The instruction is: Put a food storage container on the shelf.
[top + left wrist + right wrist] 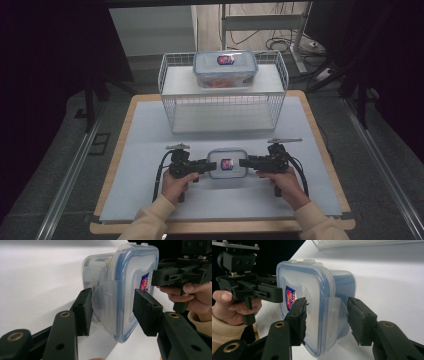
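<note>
Small container (pixel 227 163) low over the near middle of the table (pixel 145 150), between both hands; whether resting or just lifted, impossible to tell. Long axis running left to right, lid up, one short end toward each hand, neither nearer. Left gripper (pixel 202 164) level and pointing inward, clamped on the left end across its latch flap (pixel 106 305), one pad on the lid, the other under the base. Right gripper (pixel 246 162) mirrored on the right end, pinching likewise. Straight ahead and well apart, a white wire basket (pixel 172 107) with a larger container (pixel 225 69) on its top shelf. Probably a two-handed carry forward, ends kept level.
</note>
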`<action>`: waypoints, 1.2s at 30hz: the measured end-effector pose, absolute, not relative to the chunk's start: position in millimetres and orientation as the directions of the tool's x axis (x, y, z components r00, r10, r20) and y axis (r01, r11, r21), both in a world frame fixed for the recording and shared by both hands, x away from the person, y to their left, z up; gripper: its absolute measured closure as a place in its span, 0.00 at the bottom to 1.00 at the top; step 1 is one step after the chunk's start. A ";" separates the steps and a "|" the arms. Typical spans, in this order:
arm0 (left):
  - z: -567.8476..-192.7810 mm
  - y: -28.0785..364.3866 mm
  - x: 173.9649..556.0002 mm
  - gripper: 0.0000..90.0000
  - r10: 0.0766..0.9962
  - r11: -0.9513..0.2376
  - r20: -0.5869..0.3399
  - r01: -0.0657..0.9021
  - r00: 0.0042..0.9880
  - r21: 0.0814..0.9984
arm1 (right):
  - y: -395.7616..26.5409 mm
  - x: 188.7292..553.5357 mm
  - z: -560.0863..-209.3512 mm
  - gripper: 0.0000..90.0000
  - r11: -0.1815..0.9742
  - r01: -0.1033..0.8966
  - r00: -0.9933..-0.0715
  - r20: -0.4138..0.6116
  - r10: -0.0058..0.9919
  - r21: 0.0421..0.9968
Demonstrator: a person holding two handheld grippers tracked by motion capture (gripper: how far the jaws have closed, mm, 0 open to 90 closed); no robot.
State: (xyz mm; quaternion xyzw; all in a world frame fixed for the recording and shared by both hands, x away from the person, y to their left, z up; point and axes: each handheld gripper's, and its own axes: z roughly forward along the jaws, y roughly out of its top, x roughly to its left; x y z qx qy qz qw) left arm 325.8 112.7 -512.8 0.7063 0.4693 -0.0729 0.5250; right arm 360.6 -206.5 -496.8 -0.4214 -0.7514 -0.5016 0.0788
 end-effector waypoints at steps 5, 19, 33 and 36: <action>-507.3 111.1 326.6 0.57 0.586 -0.013 -0.583 0.726 0.563 0.687 | -209.4 360.2 -491.1 0.57 0.133 0.699 -0.641 0.533 0.552 0.703; -491.8 113.6 336.7 0.56 0.575 -0.012 -0.571 0.704 0.586 0.710 | -209.5 366.3 -474.6 0.58 0.116 0.676 -0.656 0.523 0.545 0.728; -450.0 114.7 348.4 0.56 0.584 -0.012 -0.521 0.648 0.623 0.762 | -207.8 376.6 -438.3 0.58 0.098 0.626 -0.686 0.486 0.542 0.774; -442.9 115.0 351.0 0.56 0.583 -0.013 -0.514 0.640 0.629 0.768 | -207.5 378.2 -429.4 0.58 0.096 0.617 -0.689 0.477 0.545 0.781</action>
